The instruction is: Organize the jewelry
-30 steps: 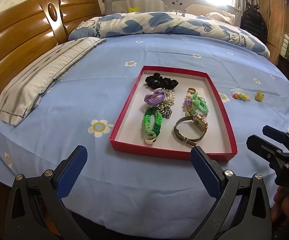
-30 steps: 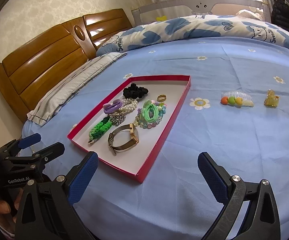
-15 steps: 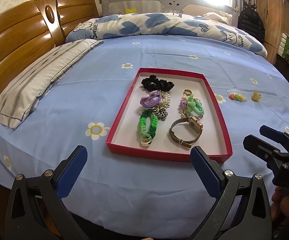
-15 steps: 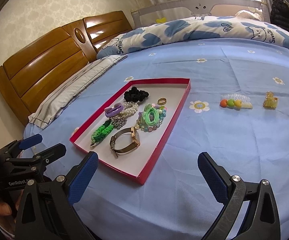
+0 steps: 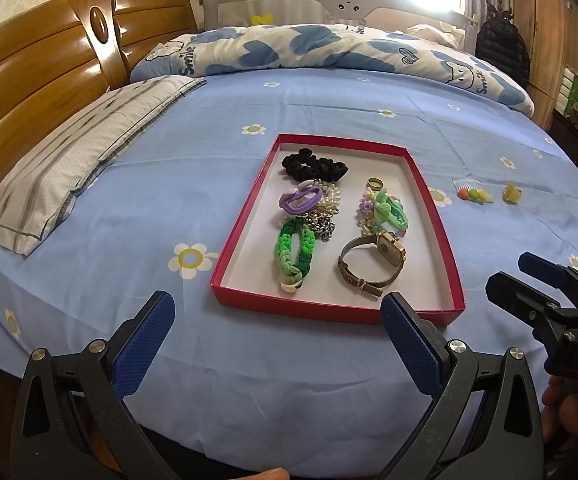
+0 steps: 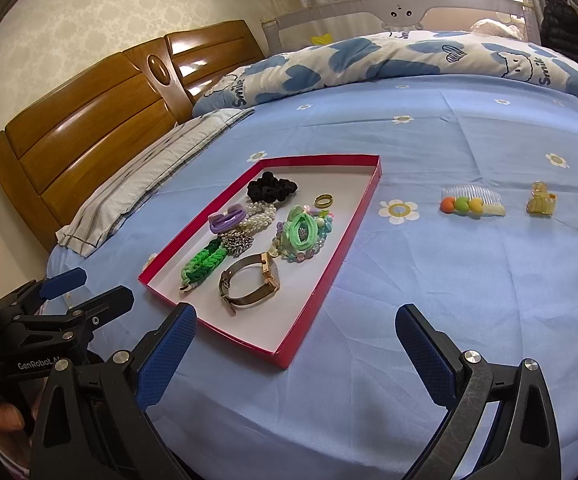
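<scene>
A red-rimmed shallow tray [image 5: 433, 216] [image 6: 341, 240] lies on the blue bed sheet. In it are a black scrunchie [image 5: 313, 167], a purple hair tie [image 5: 301, 200], a green braided bracelet [image 5: 295, 246], a gold watch [image 5: 373, 260] [image 6: 251, 278], a ring [image 5: 376, 184] and a green beaded piece [image 5: 389, 212]. Outside the tray, to its right, lie a comb with coloured balls [image 6: 471, 202] [image 5: 474, 194] and a yellow hair clip [image 6: 541, 200] [image 5: 512, 194]. My left gripper [image 5: 277, 332] is open, near the tray's front edge. My right gripper [image 6: 297, 344] is open above the sheet by the tray's near right corner.
A wooden headboard [image 5: 29, 80] and a striped pillow [image 5: 69, 168] are on the left. A blue-and-white quilt [image 5: 329, 48] lies across the far side. The sheet's near edge drops off below both grippers. A hand [image 5: 569, 412] holds the right gripper's handle.
Both views have drawn back and risen slightly, so the tray sits a little farther away. Both grippers stay open. The jewelry has not moved.
</scene>
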